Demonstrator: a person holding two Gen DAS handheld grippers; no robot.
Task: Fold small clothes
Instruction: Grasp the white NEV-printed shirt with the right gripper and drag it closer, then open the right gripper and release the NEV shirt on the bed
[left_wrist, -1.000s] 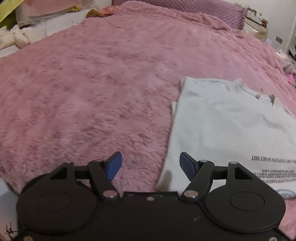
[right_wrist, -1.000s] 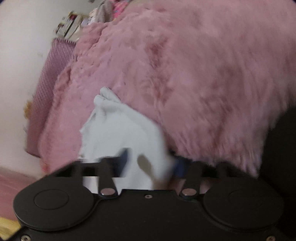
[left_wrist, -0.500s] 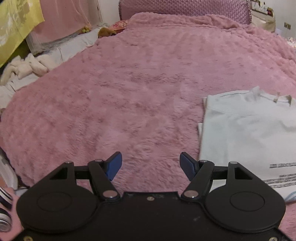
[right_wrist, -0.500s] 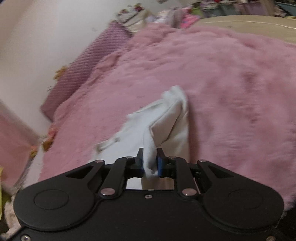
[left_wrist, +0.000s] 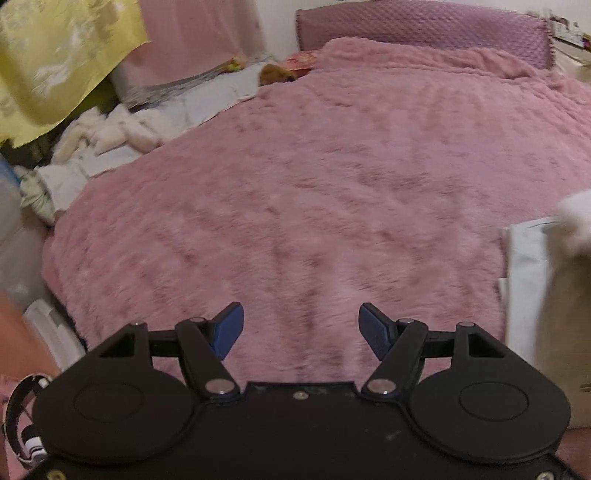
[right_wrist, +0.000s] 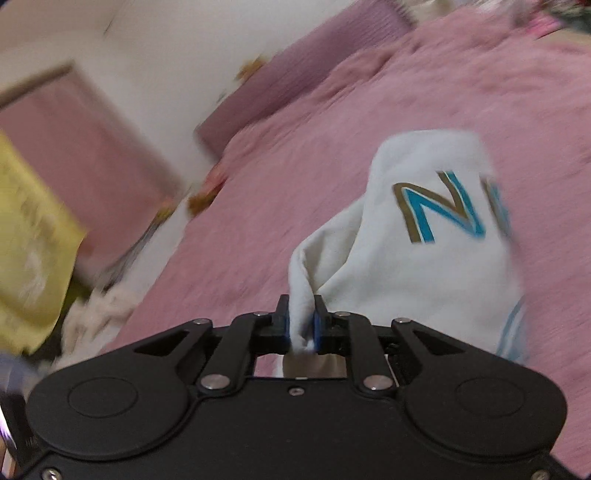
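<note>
A small white garment (right_wrist: 424, 254) with blue and gold letters hangs lifted above the pink bed, pinched at an edge in my right gripper (right_wrist: 301, 325), which is shut on it. My left gripper (left_wrist: 301, 326) is open and empty over the bare pink blanket (left_wrist: 314, 192). At the right edge of the left wrist view, a pale folded shirt (left_wrist: 524, 280) lies flat on the blanket, partly hidden by the lifted white garment (left_wrist: 569, 266).
A purple headboard cushion (left_wrist: 424, 18) runs along the bed's far end. Piled white cloths (left_wrist: 103, 136) and a yellow fabric (left_wrist: 55, 59) lie off the bed's left side. A pink wall panel (right_wrist: 85, 147) stands beyond the bed.
My right gripper has lifted the white garment higher and swung it, so its lettered side now shows. My left gripper has drifted left, leaving the folded shirt at the frame's edge.
</note>
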